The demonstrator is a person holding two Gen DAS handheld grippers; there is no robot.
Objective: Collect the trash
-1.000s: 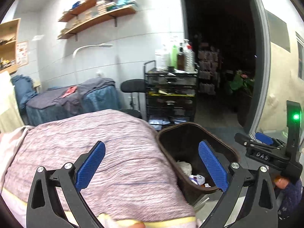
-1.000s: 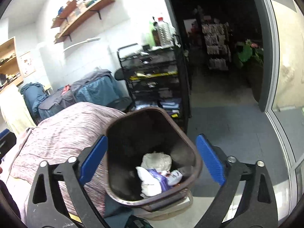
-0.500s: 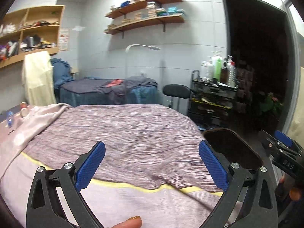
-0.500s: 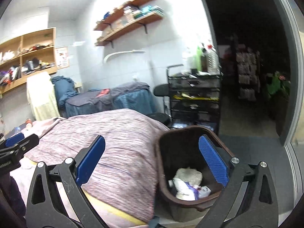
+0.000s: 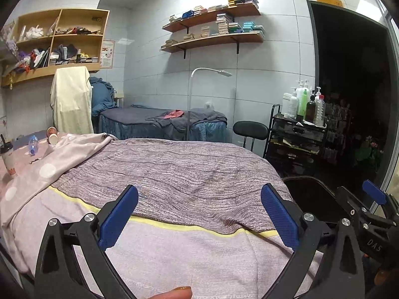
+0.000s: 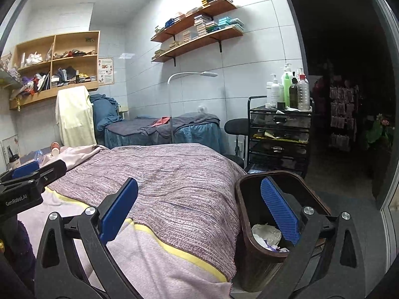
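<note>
A dark brown trash bin [image 6: 276, 214] stands on the floor at the bed's right end, with crumpled paper [image 6: 265, 233] inside; its rim shows in the left wrist view [image 5: 311, 184]. At the bed's far left lie a plastic bottle [image 5: 33, 144], two paper cups [image 5: 51, 134] and a tall drink cup [image 5: 8, 162]. My left gripper [image 5: 198, 214] is open and empty over the bed. My right gripper [image 6: 198, 211] is open and empty, its right finger above the bin.
A bed [image 5: 174, 174] with a striped purple cover fills the foreground. Behind it are a second bed [image 5: 159, 122], a black stool [image 5: 250, 127], a floor lamp [image 5: 212, 71] and a black cart with bottles [image 5: 299, 129]. A dark doorway [image 5: 349, 87] is at the right.
Both grippers have lifted and swung left, away from the bin and towards the bed. The bin moved from the centre to the right of both views. Both stayed open and empty.
</note>
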